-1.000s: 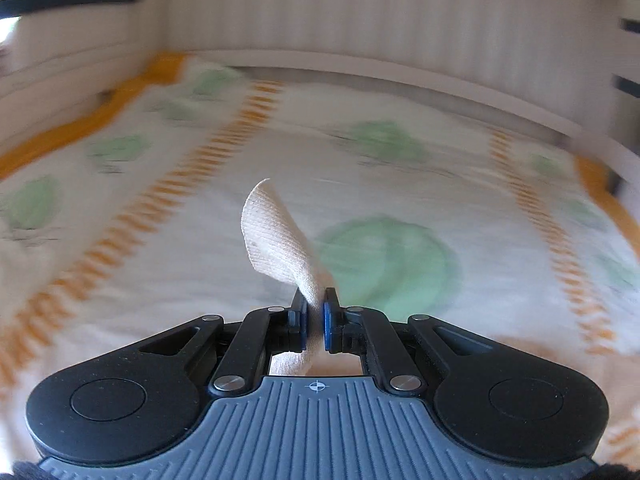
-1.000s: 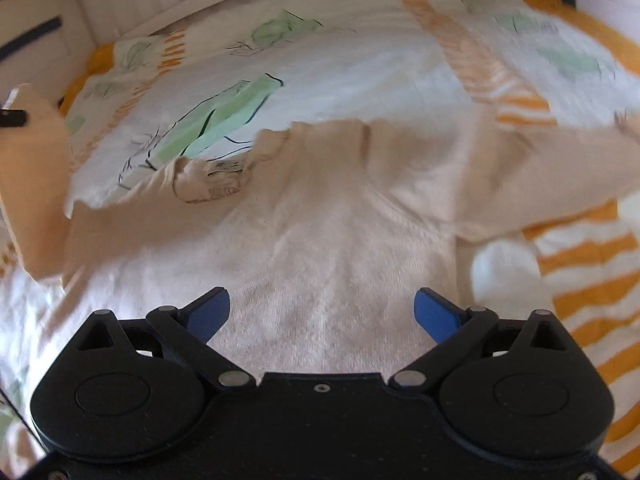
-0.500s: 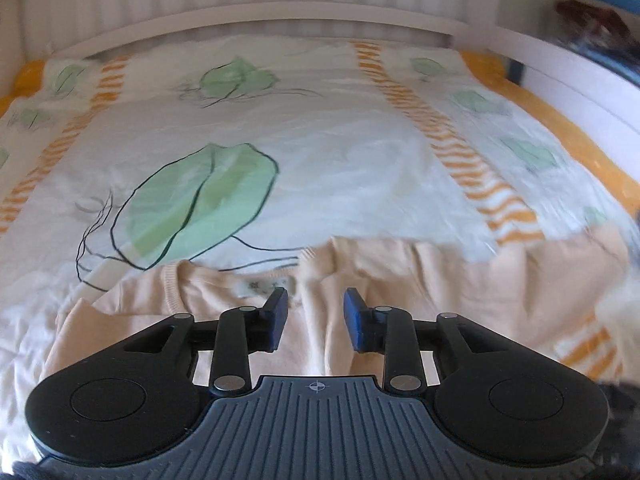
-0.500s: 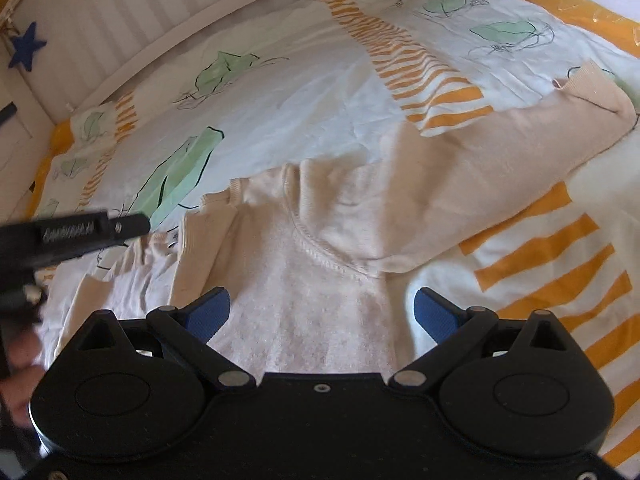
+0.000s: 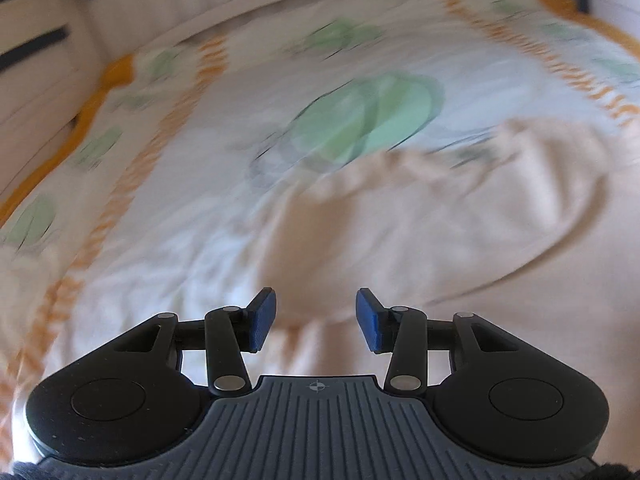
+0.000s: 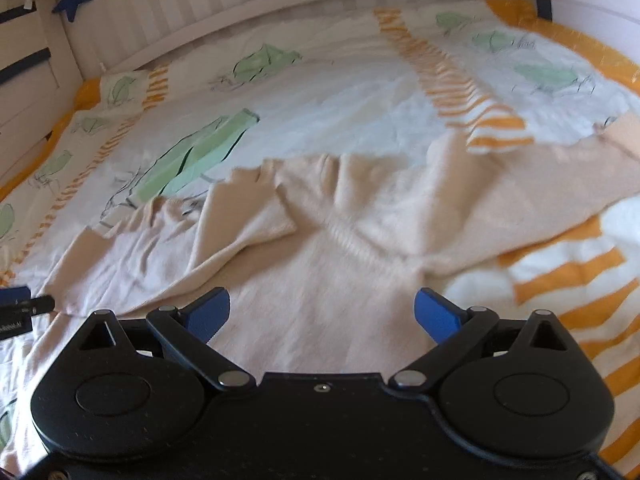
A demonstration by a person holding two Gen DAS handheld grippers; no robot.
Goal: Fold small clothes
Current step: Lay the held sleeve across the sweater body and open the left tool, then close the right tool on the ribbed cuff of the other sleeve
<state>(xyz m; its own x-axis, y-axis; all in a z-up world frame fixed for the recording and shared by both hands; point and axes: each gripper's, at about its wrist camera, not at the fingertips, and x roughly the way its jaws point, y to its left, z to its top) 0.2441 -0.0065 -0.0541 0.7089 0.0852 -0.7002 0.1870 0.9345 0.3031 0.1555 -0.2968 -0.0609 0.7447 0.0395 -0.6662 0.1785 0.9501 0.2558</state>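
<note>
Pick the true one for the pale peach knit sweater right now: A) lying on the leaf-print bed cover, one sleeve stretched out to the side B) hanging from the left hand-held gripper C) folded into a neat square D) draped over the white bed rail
A: the pale peach knit sweater lies on the leaf-print bed cover with one sleeve reaching sideways, and both the left hand-held gripper and the right hand-held gripper stand open and empty.

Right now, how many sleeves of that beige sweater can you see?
2. One sleeve is folded across the sweater's chest at left; the other sleeve stretches out to the right over the bedspread. None seems hidden.
</note>
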